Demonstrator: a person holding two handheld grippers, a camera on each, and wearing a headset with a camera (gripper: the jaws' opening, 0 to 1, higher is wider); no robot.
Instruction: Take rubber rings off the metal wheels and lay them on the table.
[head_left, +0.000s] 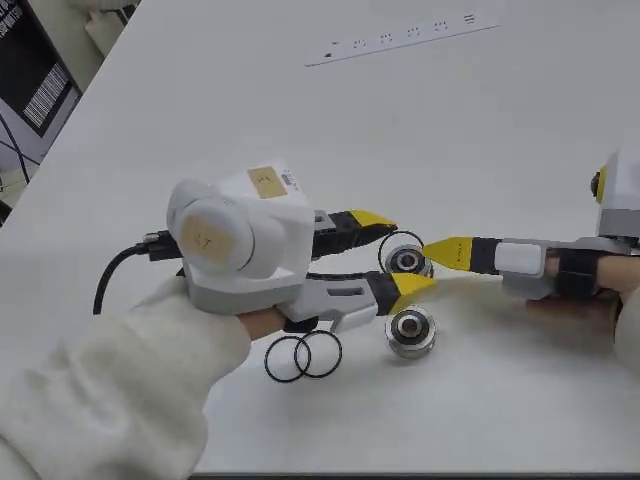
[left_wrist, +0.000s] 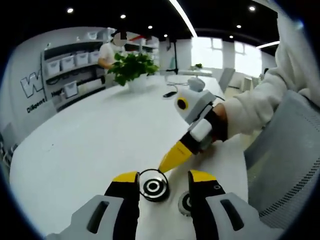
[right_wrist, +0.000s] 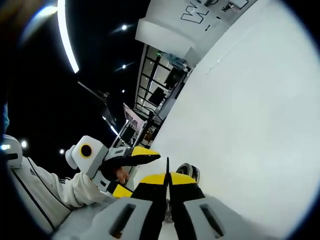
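A metal wheel (head_left: 405, 260) stands on the white table between the spread yellow-tipped jaws of my left gripper (head_left: 400, 252), close to its left jaw in the left gripper view (left_wrist: 153, 186). A thin black rubber ring (head_left: 398, 236) sits loosely around this wheel. My right gripper (head_left: 440, 250) comes in from the right, shut on the ring's edge; the ring shows as a thin black line (right_wrist: 167, 164) rising from its closed tips (right_wrist: 167, 180). A second wheel (head_left: 410, 331) lies just in front. Two loose rubber rings (head_left: 303, 356) lie overlapping on the table by my left hand.
A white power strip (head_left: 400, 38) lies at the far side of the table. The table's near edge (head_left: 400, 472) runs just below the loose rings. A black cable (head_left: 115, 270) trails from the left gripper. A potted plant (left_wrist: 132, 67) stands far down the table.
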